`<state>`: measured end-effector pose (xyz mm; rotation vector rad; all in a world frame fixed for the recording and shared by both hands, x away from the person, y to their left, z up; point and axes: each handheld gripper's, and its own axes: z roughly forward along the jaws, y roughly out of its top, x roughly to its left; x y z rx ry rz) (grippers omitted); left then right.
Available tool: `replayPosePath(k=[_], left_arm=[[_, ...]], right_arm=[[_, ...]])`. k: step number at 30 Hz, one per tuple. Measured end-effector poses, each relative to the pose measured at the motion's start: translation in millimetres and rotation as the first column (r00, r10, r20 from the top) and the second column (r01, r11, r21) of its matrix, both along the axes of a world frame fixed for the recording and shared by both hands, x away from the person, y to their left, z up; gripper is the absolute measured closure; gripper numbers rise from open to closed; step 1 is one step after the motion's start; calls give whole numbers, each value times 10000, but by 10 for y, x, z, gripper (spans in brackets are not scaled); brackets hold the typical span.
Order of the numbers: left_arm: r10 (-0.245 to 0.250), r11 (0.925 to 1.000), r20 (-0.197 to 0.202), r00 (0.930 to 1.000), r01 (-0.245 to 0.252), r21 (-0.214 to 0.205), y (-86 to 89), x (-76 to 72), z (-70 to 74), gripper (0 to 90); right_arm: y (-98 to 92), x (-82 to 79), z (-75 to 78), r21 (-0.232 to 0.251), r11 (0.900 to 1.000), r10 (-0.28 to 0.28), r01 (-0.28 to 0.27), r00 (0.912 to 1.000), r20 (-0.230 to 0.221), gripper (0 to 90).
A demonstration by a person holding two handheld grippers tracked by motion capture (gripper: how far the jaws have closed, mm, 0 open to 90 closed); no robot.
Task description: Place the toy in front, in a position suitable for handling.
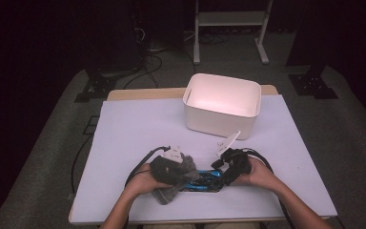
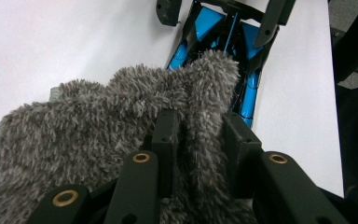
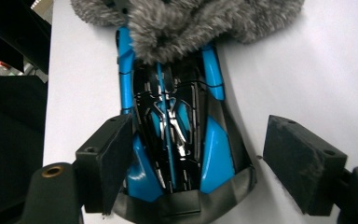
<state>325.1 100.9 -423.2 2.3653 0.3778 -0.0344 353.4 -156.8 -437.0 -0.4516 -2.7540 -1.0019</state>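
A blue and black toy car (image 1: 205, 180) lies near the table's front edge, between the two hands. A grey fluffy cloth (image 2: 74, 140) covers one end of the car (image 2: 205, 28). My left gripper (image 2: 200, 126) is shut on a raised fold of this cloth, which lies at the left end of the car in the high view (image 1: 171, 188). My right gripper (image 3: 207, 156) straddles the other end of the car (image 3: 172, 135). Its left pad (image 3: 116, 154) lies against the car's side, while the right pad (image 3: 298, 158) stands clear of it. The cloth (image 3: 182, 18) hides the car's far end.
A white empty bin (image 1: 221, 102) stands at the back of the white table (image 1: 138, 124), right of centre. A small white object (image 1: 228, 142) lies just in front of the bin. Cables trail from both grippers across the table's front.
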Motion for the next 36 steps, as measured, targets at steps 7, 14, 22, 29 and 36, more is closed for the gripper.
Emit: replayPosePath(k=[7,14,22,29,36], left_arm=[[58,9997,79,10000,-56,-250,21,26,108,724],[236,9985,-26,9997,-237,-504,29,128,169,724],[452,9989,-822,9956,-462,-104,-81,371,180,701],[112,9999,-1674,9858,-114,-1,-127,356,139,691],[-57,10000,-1508,9885,49,-63,-101,286,200,747]], right_arm=[[-37,56,-73,425,9990,-121,167,9942,-1069,324],[-55,-35,-54,550,9980,-272,295,9988,-408,337],[-60,-202,-10,651,9977,-234,170,9949,977,340],[-60,-360,36,550,9985,-55,-73,9735,2286,347],[-53,-506,57,472,9986,49,-225,9386,3450,343]])
